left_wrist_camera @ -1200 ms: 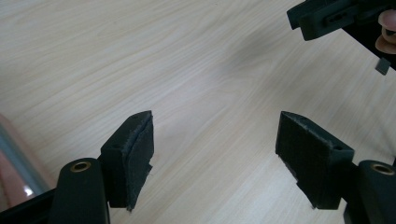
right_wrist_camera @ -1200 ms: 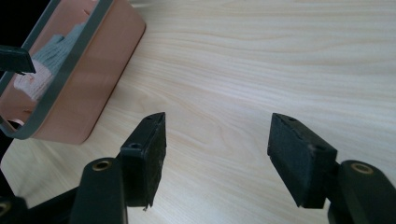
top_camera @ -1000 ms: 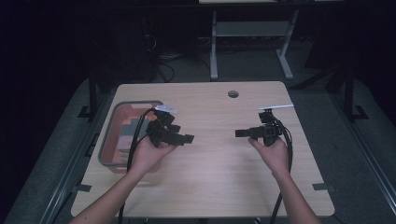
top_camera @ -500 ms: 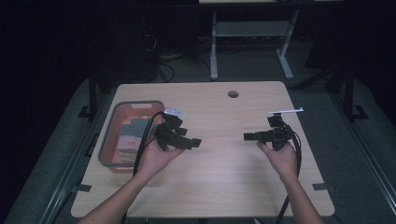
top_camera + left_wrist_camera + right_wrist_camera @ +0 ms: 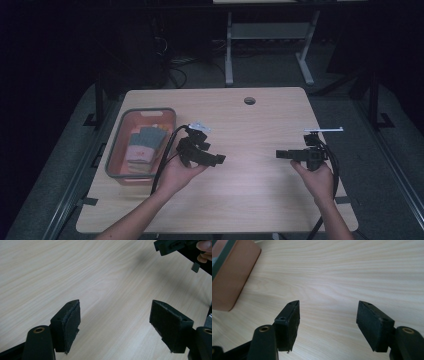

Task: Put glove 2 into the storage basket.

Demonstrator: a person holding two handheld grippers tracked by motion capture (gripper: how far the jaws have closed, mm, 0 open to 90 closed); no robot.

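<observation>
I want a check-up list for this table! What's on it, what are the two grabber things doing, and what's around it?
Surface: wooden table, pale grain, one round hole near the far edge.
Job's things: reddish bin at the table's left side, with folded cloth-like pieces inside.
Clutter: nothing seen.
Grippers: left gripper open, nothing between its jaws, beside the bin; right gripper open, nothing between its jaws; the two point toward each other.
Cables: a black cable trails from the left gripper, another from the right.
Surroundings: dark room; a grey frame stands beyond the table.
</observation>
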